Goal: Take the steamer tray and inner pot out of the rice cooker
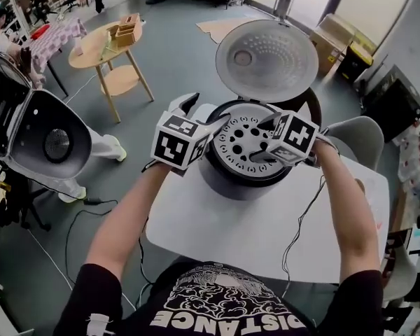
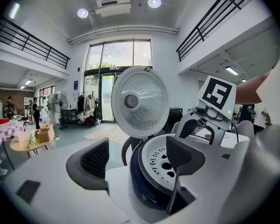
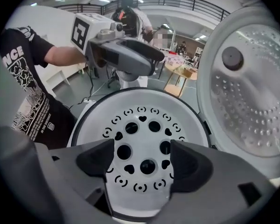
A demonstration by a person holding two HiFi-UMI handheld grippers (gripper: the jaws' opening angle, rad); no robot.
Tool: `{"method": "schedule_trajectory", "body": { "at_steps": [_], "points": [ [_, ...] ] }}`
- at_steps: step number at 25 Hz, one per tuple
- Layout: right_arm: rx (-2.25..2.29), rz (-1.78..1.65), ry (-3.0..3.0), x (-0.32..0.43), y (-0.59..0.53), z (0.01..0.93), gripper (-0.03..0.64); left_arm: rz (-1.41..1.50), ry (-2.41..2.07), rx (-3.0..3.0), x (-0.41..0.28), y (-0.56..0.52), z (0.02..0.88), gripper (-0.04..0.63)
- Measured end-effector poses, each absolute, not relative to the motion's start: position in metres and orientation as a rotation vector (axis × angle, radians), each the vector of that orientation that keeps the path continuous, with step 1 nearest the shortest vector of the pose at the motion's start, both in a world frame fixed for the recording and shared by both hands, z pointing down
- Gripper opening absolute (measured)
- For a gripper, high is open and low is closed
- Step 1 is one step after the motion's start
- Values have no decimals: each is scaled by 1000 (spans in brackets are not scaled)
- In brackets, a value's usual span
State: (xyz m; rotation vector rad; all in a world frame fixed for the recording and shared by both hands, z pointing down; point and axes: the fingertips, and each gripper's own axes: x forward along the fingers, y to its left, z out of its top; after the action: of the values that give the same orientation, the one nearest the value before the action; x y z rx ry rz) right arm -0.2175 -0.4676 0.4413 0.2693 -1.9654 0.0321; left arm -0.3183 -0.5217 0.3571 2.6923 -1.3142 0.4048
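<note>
Steamer tray (image 1: 246,145): white perforated disc seated level in the mouth of the rice cooker (image 1: 227,180), with round and heart-shaped holes facing up. A gripper hangs over each side of it.
Right gripper (image 1: 266,138): jaws spread wide and pointing steeply down over the tray's right half. In the right gripper view the gripper (image 3: 142,158) shows the tray's holed face (image 3: 140,125) filling the gap between its two dark pads. Neither pad presses on the tray.
Left gripper (image 1: 203,114): jaws spread wide, held close to level at the cooker's left rim. In the left gripper view (image 2: 137,160) the rim and the tray's near edge (image 2: 158,160) lie between the pads, with nothing clamped.
Inner pot: under the tray and hidden by it.
Cooker body: dark and round, standing on the white table (image 1: 266,247) near its far edge.
Lid (image 1: 266,60): swung open and standing up behind the cooker's mouth. Its dimpled inner face and central knob are turned toward the person.
Cable (image 1: 301,219): thin and dark, trailing from the right gripper across the tabletop toward the person.
Grey chair (image 1: 360,138): just beyond the table's far right corner.
Round wooden table (image 1: 101,51): well apart at upper left, carrying a small wooden box (image 1: 124,32).
</note>
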Motion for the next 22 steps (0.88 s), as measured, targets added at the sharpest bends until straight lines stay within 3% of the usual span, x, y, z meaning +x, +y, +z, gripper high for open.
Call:
{"method": "schedule_trajectory", "body": {
  "at_steps": [11,22],
  "points": [
    [147,59,-1751,-217,-486,475,379,377,-1175,2763,-308,-551,365,371],
    [90,82,-1655,-216,-488,488,324,383,-1142,2774,-319,-553,365,371]
  ]
}}
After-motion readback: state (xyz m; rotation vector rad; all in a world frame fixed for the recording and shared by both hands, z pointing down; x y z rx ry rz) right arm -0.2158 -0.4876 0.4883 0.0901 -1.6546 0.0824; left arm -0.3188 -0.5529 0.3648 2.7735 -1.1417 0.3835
